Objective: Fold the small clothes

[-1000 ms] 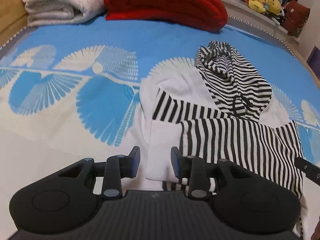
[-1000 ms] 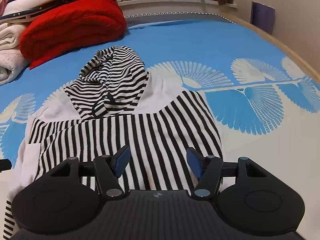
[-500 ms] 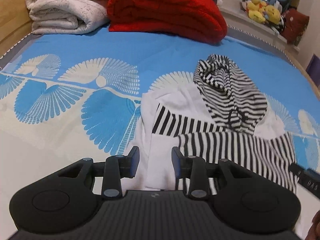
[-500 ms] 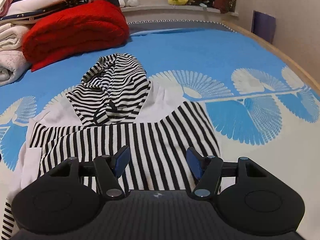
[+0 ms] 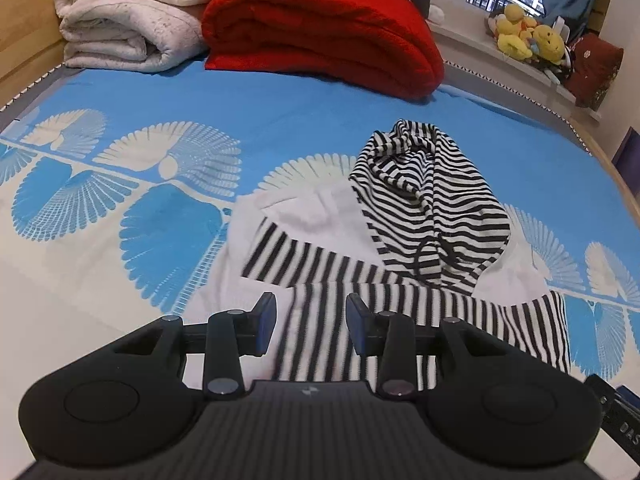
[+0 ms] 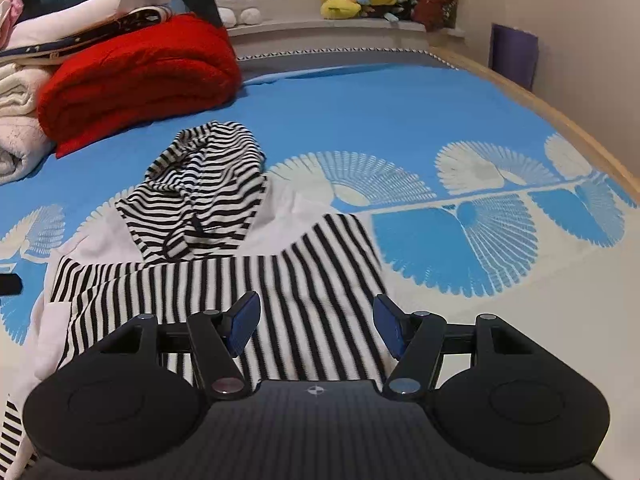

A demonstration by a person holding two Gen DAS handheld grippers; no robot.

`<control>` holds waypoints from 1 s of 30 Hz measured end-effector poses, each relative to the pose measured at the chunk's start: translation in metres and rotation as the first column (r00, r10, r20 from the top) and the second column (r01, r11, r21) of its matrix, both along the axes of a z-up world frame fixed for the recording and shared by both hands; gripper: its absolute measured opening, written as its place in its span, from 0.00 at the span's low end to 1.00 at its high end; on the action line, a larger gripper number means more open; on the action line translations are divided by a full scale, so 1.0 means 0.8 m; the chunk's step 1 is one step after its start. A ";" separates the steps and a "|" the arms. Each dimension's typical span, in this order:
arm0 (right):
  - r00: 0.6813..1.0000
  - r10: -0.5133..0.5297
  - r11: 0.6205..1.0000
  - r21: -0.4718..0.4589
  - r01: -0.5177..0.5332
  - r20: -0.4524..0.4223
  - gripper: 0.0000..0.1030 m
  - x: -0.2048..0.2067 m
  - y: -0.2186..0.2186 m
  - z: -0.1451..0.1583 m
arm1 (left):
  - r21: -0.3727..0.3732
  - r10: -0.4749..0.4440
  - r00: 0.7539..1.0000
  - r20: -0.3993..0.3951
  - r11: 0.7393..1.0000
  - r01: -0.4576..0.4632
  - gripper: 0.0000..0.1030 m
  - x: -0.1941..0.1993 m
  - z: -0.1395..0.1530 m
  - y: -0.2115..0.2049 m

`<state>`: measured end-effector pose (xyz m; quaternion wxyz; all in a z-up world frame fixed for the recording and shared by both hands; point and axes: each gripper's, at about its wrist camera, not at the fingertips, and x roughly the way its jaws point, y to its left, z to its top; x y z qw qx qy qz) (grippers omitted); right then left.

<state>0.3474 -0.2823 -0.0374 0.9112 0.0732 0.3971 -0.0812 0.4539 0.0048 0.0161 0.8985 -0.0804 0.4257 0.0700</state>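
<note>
Right wrist view: striped hoodie (image 6: 240,272) lies flat, hood (image 6: 204,184) pointing away.

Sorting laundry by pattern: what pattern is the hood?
Thin black-and-white stripes on the hood, above the white shoulders; clearest in the left wrist view.

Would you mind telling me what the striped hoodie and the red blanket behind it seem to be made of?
Striped hoodie: likely soft knit jersey, matte; it drapes limply and wrinkles at the hood. Red blanket: probably plush fleece or chenille, judging by its nubby, thick, rounded folds. Neither fibre can be confirmed.
</note>
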 end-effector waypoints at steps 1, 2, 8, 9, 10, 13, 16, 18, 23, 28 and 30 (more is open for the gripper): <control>1.000 -0.005 1.000 0.002 0.005 -0.001 0.62 -0.001 -0.007 0.001 | 0.002 0.002 1.000 0.007 1.000 -0.002 0.41 0.001 0.001 -0.005; 1.000 -0.010 1.000 0.001 0.010 0.001 0.62 -0.002 -0.012 0.002 | 0.005 0.004 1.000 0.015 1.000 -0.005 0.41 0.002 0.003 -0.011; 0.999 -0.030 1.000 0.011 0.030 0.018 0.62 -0.003 -0.034 0.005 | -0.012 0.047 0.998 0.050 0.999 -0.047 0.41 0.010 0.012 -0.027; 0.999 -0.034 0.999 0.020 0.033 0.014 0.62 -0.003 -0.035 0.005 | -0.026 0.056 0.997 0.051 0.998 -0.054 0.41 0.011 0.012 -0.028; 0.999 -0.034 0.999 0.026 0.034 0.014 0.62 -0.002 -0.036 0.005 | -0.037 0.062 0.997 0.051 0.997 -0.061 0.41 0.013 0.012 -0.029; 0.999 -0.035 0.998 0.050 0.035 0.007 0.62 0.002 -0.037 0.006 | -0.026 0.059 0.996 0.064 0.998 -0.057 0.35 0.015 0.013 -0.031; 0.999 -0.037 0.996 0.088 0.036 0.008 0.62 0.009 -0.041 0.013 | -0.008 0.026 0.997 0.067 1.000 -0.026 0.18 0.021 0.013 -0.026; 0.999 -0.035 0.994 0.108 0.033 0.017 0.62 0.013 -0.043 0.021 | -0.014 -0.010 0.998 0.057 1.000 0.010 0.17 0.034 0.013 -0.018; 1.000 -0.018 0.989 0.150 0.014 0.024 0.62 0.020 -0.055 0.030 | -0.076 -0.046 0.999 -0.013 0.996 0.045 0.16 0.103 0.001 0.008; 1.000 -0.020 0.988 0.154 0.023 -0.022 0.58 0.016 -0.071 0.018 | -0.134 -0.131 0.991 -0.028 0.983 0.126 0.16 0.186 -0.030 0.003; 0.999 -0.008 0.988 0.157 0.014 -0.037 0.48 0.015 -0.075 0.012 | -0.109 -0.182 0.983 -0.028 0.978 0.178 0.16 0.226 -0.043 -0.012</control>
